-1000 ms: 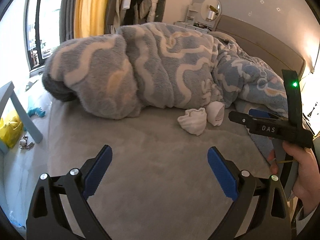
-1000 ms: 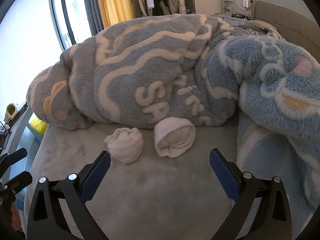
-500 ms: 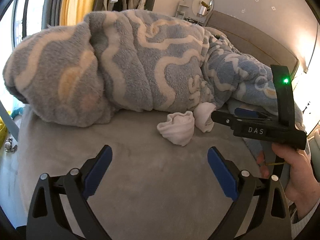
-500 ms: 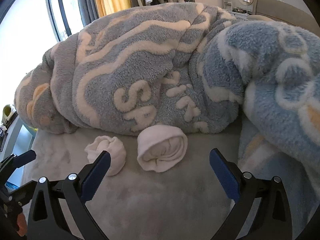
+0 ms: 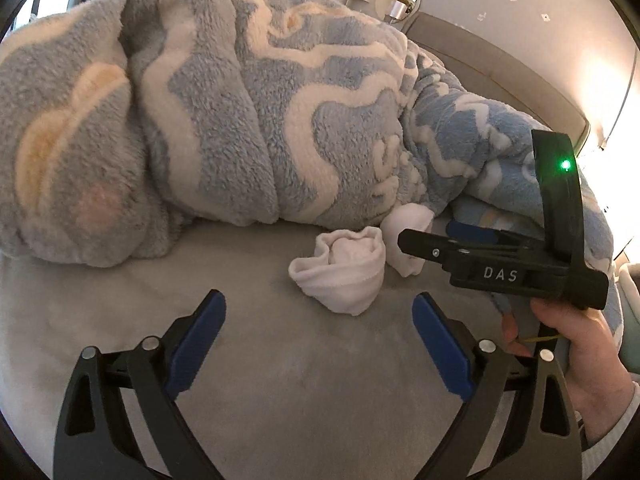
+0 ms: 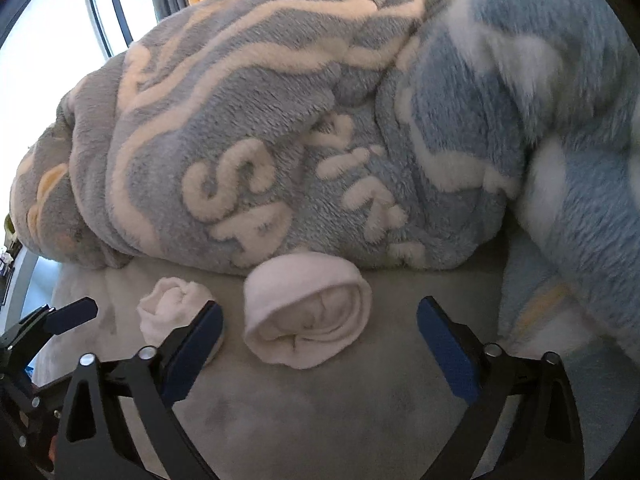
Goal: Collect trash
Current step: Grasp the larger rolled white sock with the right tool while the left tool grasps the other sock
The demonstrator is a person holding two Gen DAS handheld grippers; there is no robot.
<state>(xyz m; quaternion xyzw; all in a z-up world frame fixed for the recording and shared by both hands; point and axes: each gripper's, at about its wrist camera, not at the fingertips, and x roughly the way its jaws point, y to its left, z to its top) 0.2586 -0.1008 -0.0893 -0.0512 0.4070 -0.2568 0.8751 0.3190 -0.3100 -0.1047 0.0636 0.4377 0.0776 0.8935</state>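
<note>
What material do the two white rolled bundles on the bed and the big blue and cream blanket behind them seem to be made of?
The two white rolled bundles look like soft knitted cotton, probably rolled socks: matte, with a folded cuff and fine ribbing. The big blue and cream blanket appears to be thick plush fleece, likely synthetic: long fuzzy pile with raised cream lettering. The fibre itself cannot be confirmed.

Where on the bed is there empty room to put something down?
The bare grey sheet is free between the left hand-held gripper and the rolled blanket. It is crowded where two white sock balls sit against the blanket by the right hand-held gripper.
</note>
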